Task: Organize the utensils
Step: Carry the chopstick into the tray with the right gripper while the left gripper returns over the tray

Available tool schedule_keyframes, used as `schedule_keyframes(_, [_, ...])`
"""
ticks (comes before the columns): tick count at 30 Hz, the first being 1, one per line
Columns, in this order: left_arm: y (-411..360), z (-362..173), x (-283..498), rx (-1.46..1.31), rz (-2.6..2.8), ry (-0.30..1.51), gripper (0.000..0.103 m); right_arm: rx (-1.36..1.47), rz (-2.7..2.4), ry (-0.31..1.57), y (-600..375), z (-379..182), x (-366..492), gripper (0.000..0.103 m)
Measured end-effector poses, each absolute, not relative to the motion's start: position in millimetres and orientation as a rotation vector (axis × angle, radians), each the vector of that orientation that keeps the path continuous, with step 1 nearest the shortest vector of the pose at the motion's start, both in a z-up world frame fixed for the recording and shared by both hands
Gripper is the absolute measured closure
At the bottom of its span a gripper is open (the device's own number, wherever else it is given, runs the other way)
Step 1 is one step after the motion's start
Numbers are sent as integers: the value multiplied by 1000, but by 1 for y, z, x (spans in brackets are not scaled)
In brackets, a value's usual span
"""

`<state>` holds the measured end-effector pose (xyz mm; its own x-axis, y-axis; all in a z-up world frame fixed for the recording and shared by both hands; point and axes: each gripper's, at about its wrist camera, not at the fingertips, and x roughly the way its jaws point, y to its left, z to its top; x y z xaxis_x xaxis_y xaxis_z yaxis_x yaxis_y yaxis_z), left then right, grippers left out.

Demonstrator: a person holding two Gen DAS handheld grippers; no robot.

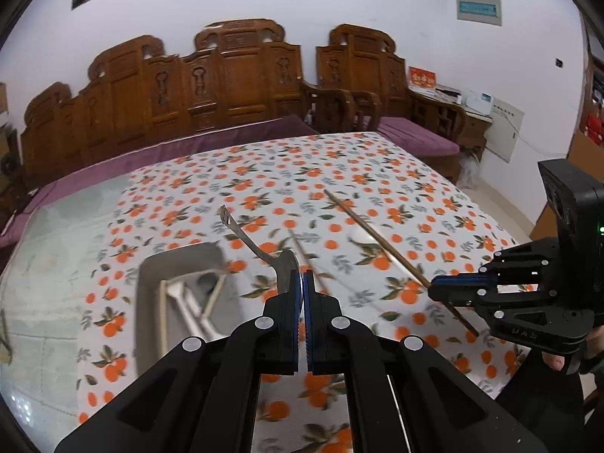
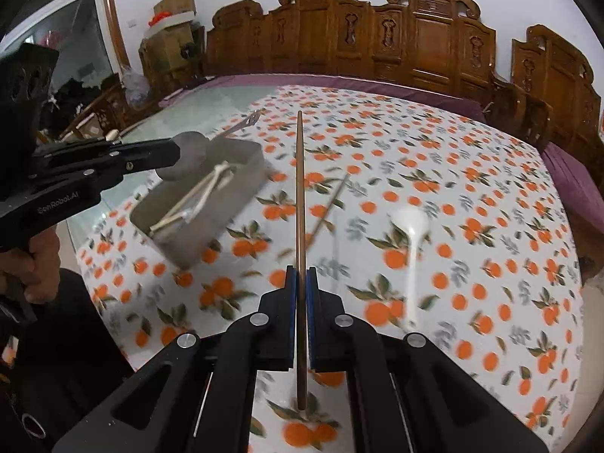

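My left gripper (image 1: pixel 303 283) is clamped on the bowl of a grey metal spoon (image 1: pixel 260 251), lifted above the grey rectangular tray (image 1: pixel 151 268) of utensils. My right gripper (image 2: pixel 301 283) pinches a long brown wooden chopstick (image 2: pixel 300 188). A second chopstick (image 2: pixel 332 204) and a white plastic spoon (image 2: pixel 411 234) lie on the orange-patterned tablecloth (image 2: pixel 472 226).
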<state>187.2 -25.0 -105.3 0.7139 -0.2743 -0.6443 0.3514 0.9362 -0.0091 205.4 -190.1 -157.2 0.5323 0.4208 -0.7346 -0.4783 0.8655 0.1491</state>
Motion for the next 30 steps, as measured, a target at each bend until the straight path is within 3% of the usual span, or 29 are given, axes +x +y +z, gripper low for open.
schedule_keyframes(9, [36, -130, 200, 48, -302, 756, 102, -49, 598, 860, -137, -158, 217, 97])
schedule_keyframes(27, [88, -176, 216, -117, -247, 860, 101, -7, 647, 907, -73, -167, 240, 97])
schedule_keyframes(30, [89, -170, 212, -89, -233, 830, 94, 29, 651, 910, -65, -167, 247, 97])
